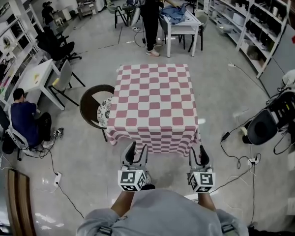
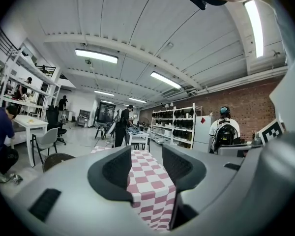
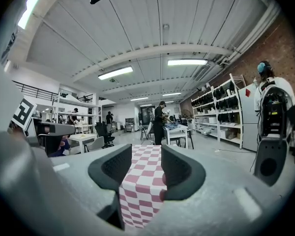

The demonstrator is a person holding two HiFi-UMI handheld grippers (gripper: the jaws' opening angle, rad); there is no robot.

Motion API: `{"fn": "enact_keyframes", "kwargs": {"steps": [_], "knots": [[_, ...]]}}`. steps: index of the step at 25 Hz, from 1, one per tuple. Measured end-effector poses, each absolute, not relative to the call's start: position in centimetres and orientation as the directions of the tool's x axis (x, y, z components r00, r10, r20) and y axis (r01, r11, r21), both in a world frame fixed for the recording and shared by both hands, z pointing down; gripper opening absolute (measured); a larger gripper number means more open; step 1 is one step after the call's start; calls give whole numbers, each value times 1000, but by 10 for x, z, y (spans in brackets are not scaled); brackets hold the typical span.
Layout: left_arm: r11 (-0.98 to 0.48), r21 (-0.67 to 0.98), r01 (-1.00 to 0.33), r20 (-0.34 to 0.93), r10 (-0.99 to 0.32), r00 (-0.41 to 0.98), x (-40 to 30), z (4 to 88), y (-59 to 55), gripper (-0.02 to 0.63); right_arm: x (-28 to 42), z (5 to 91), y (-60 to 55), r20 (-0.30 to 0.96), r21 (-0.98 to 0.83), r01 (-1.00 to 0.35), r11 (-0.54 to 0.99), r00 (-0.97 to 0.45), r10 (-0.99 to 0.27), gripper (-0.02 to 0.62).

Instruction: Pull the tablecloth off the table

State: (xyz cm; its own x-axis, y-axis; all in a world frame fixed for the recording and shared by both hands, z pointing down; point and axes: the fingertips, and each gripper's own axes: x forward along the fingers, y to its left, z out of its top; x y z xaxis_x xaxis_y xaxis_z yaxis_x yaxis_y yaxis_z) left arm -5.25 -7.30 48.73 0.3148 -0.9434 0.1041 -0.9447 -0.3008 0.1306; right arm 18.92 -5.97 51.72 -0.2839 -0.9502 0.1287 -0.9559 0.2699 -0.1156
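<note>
A pink-and-white checked tablecloth (image 1: pixel 154 104) covers a square table in the middle of the floor and hangs over its sides. Both grippers are held at the near edge, just below the hanging hem. My left gripper (image 1: pixel 137 152) is by the near left corner, jaws apart. My right gripper (image 1: pixel 198 154) is by the near right corner, jaws also apart. In the left gripper view the tablecloth (image 2: pixel 152 193) shows through the gap of the left gripper (image 2: pixel 147 171). The right gripper view shows the tablecloth (image 3: pixel 142 191) between the right gripper's (image 3: pixel 146 173) spread jaws, no pad pressing on it.
A dark round chair (image 1: pixel 92 103) stands against the table's left side. One person sits at a white desk (image 1: pixel 23 118) to the left. Another stands at a far table (image 1: pixel 150 14). Shelves line the right wall, and a black-and-white machine (image 1: pixel 278 116) with floor cables sits right.
</note>
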Motion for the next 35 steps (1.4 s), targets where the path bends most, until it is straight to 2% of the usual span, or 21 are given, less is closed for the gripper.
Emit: {"fn": "enact_keyframes", "kwargs": {"steps": [6,17,25,35], "knots": [[-306,124,-944,98,-943,318,-100,484,-120,183,144,502,-109,104,-117,-958,263,-275,-956,170],[-312,120,-942,122,-937,326,-185,498,-178,183,53,508,-166,132,-137,-955,264,-281,-951,170],[-293,151,-944,119,-943,312,-215,506,-196,183,25,517,-181,187,-112,-955,274,-291,-938,170],[-257,153,-954,148,-949,280,-231,518,-216,183,14,519,-216,188,-84,-950,301,-312,-931,170]]}}
